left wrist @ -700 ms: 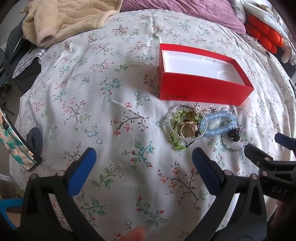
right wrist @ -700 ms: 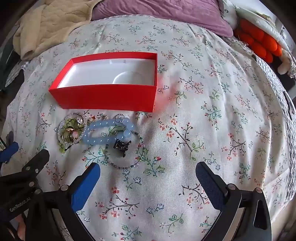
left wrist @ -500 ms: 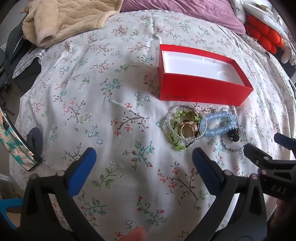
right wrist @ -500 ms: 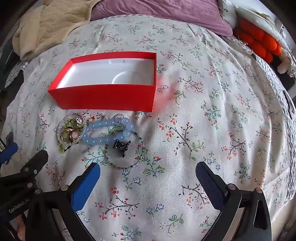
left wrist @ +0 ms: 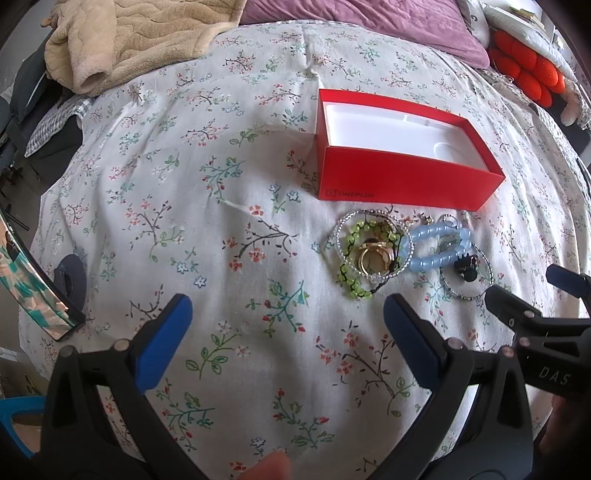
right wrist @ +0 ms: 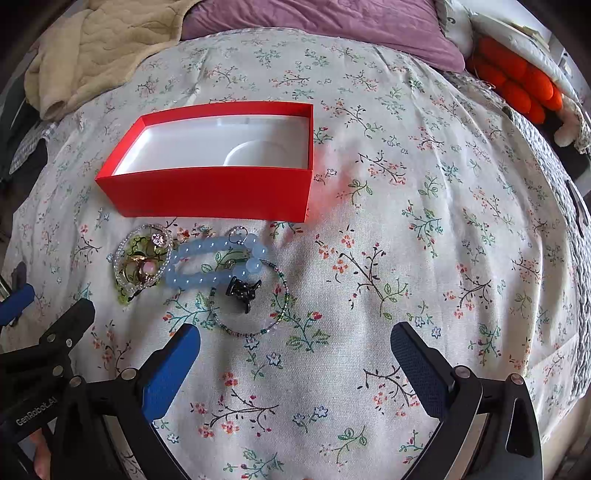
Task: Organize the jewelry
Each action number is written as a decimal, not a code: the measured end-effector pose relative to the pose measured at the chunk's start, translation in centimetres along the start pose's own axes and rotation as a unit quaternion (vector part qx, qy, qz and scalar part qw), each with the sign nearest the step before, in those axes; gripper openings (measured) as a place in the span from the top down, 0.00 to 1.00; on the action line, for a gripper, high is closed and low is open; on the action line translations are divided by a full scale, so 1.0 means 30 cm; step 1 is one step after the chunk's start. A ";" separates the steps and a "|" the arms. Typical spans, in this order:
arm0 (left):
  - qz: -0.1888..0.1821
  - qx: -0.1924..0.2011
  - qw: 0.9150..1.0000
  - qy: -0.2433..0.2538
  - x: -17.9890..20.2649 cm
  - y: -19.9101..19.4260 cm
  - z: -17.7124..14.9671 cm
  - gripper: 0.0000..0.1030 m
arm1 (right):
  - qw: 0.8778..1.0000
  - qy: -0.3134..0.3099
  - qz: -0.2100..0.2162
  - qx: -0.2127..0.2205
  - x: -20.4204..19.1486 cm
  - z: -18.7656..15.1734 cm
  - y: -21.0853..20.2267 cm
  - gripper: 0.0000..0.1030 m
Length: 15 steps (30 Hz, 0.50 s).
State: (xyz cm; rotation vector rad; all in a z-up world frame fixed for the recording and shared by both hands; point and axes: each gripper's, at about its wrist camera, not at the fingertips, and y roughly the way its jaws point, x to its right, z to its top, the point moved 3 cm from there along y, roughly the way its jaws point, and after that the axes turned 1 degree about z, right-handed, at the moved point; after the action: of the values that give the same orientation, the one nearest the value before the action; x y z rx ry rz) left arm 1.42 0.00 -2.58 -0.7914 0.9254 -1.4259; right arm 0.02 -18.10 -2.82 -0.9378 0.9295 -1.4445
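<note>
An open red box (left wrist: 402,177) (right wrist: 210,192) with a white, empty inside sits on the flowered bedspread. Just in front of it lies a pile of jewelry: a light-blue bead bracelet (left wrist: 436,254) (right wrist: 207,266), a green bead bracelet (left wrist: 351,258) (right wrist: 125,291), a clear bead ring around gold rings (left wrist: 371,260) (right wrist: 138,269), a thin beaded bangle (right wrist: 258,317) (left wrist: 467,286) and a small black hair claw (right wrist: 242,290) (left wrist: 467,264). My left gripper (left wrist: 286,317) is open, hovering left of and nearer than the pile. My right gripper (right wrist: 295,349) is open, nearer than and right of it. Both are empty.
A beige blanket (left wrist: 129,40) and a purple pillow (left wrist: 369,22) lie at the far end of the bed. Orange-red cushions (left wrist: 528,70) sit at the far right. The bed's left edge drops to a dark floor, with a patterned object (left wrist: 33,295) there.
</note>
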 end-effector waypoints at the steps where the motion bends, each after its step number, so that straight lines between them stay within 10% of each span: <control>1: 0.000 0.000 1.000 0.000 0.000 0.000 0.000 0.00 | 1.000 0.000 0.000 0.000 0.000 0.000 0.000 0.00; 15: 0.003 0.001 1.000 -0.003 -0.001 -0.007 0.007 0.00 | 1.000 0.000 0.000 0.001 -0.008 0.000 0.000 0.00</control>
State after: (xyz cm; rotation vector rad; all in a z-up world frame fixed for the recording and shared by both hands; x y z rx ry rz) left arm 1.50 0.00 -2.31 -0.7909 0.9216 -1.4185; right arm 0.04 -17.87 -2.83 -0.9368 0.9284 -1.4446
